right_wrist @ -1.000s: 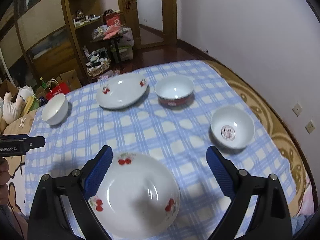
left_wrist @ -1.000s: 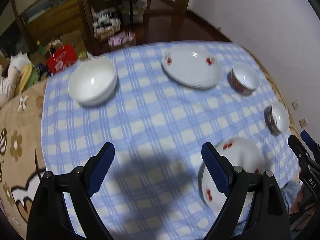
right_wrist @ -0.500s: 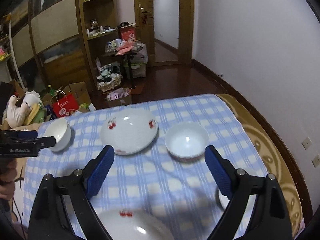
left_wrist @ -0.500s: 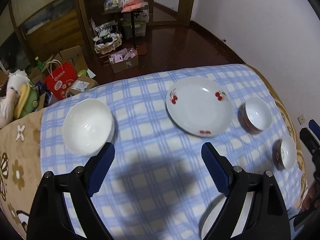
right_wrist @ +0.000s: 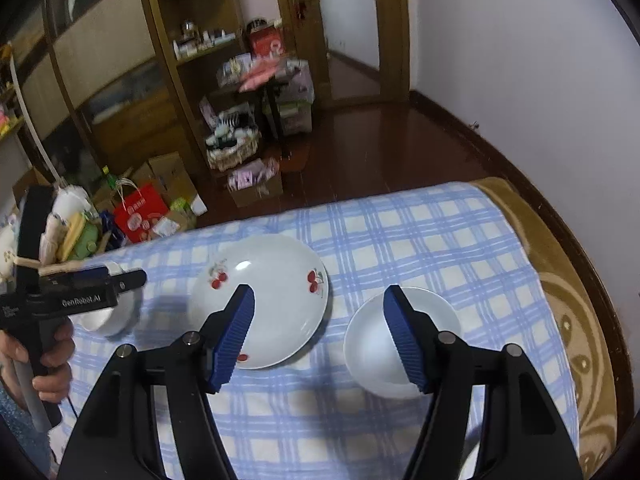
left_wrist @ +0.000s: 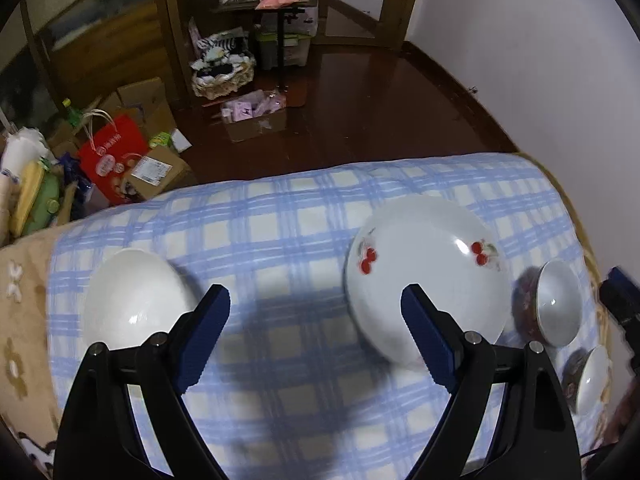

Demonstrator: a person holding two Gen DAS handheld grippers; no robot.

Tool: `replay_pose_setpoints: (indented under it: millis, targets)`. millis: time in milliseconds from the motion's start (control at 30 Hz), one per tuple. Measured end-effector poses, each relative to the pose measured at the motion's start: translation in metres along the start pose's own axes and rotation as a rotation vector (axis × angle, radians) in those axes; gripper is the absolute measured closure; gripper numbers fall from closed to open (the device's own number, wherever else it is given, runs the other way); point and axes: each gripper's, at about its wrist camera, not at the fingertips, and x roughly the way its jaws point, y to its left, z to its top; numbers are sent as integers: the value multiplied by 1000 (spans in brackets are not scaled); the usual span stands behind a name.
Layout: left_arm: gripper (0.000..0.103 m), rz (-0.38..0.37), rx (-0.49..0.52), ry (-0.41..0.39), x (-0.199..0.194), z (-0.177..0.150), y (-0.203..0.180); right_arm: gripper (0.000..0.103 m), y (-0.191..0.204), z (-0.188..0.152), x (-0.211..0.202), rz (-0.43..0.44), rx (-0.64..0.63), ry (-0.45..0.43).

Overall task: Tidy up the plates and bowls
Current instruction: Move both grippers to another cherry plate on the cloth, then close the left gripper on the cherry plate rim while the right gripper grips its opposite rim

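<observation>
On the blue checked cloth, the left wrist view shows a plain white bowl (left_wrist: 136, 308) at the left and a cherry-print plate (left_wrist: 424, 280) at the right. Two small bowls lie beyond it: a red-sided bowl (left_wrist: 556, 304) and a smaller bowl (left_wrist: 592, 376). My left gripper (left_wrist: 315, 296) hangs open over the cloth between bowl and plate, holding nothing. In the right wrist view my right gripper (right_wrist: 320, 296) hovers between the cherry plate (right_wrist: 260, 300) and a white bowl (right_wrist: 400, 344). Its jaws are closing with nothing between them. The left gripper (right_wrist: 132, 280) appears at the left there.
The checked cloth (left_wrist: 280, 220) ends at the table's far edge. Beyond it is dark wooden floor with a red bag (left_wrist: 112, 156), cardboard boxes, a basket and shelves. A white wall runs along the right. A hand (right_wrist: 48, 360) holds the left gripper's handle.
Both views have slid toward the table's far edge. The near cherry plate has dropped out of view, and the far plate and bowls now sit by the fingers. The right jaws stand narrower.
</observation>
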Motion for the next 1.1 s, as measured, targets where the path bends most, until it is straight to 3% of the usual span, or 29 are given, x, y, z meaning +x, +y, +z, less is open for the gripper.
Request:
replay_pose_setpoints:
  millis: [300,400,467,533,600,633,767,867,933,1100]
  targets:
    - [17,-6,-16,65,51,12,-6,33,0,4,66,-11,-24,68]
    - [27,-10,-11,96,69,10,-8,33,-3,8,86,1,-2,97]
    - [35,-15,-11,115,77,7,-8,42,-4,11,98,8,4,118]
    - [50,-32,-23,133,86,3,-7,58,-3,12,108,9,5,146]
    - [59,-51,-38,155,93,-1,-4,61,-2,13,115,11,2,160]
    - [63,-58,-46,168,97,-2,-3,68,-1,12,119,5,1,167]
    - [66,-99,-82,177,107,-8,2,70,-3,12,133,-5,19,203]
    - [73,-124,-84,167,109,-9,3,81,-3,10,139,2,25,216]
    - [80,-127,-83,159,108,-10,2,88,-1,6,145,3,21,228]
    - [90,-105,-47,126,107,-9,-8,93,2,1,149,-15,14,223]
